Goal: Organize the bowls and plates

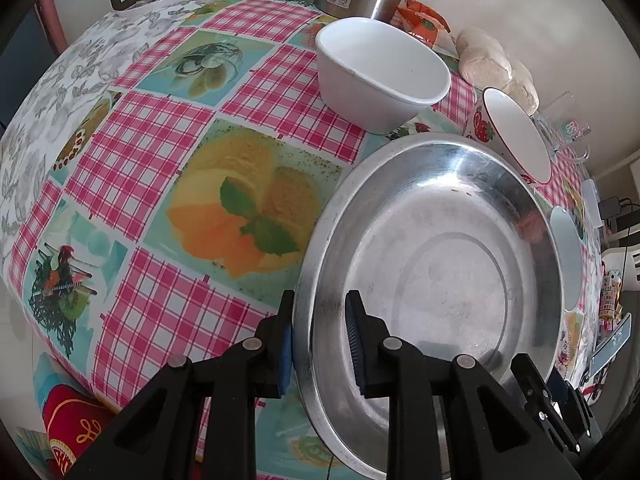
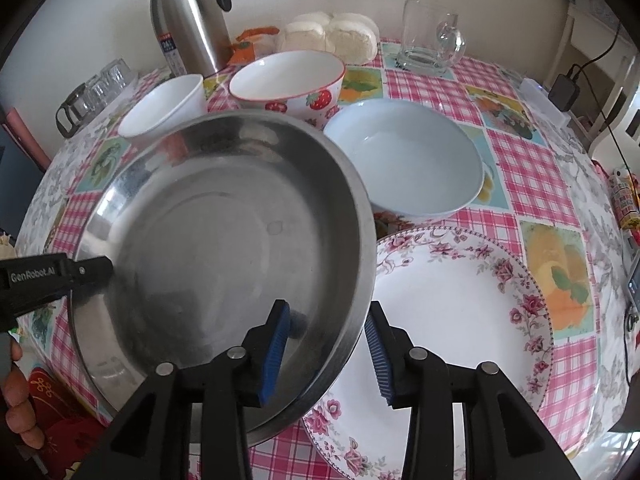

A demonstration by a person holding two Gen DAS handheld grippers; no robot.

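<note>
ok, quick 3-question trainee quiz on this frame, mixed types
1. True or false: both grippers straddle the rim of the steel pan.
2. Which dish does the pan overlap? A) floral plate B) strawberry bowl C) pale blue bowl
3. Fill in: the glass mug stands near the table's ____ edge.

Key: 1 true: left gripper, right gripper. 2 A. 3 far.

steel pan [image 2: 224,248] tilted, overlapping floral plate [image 2: 452,320].
</note>
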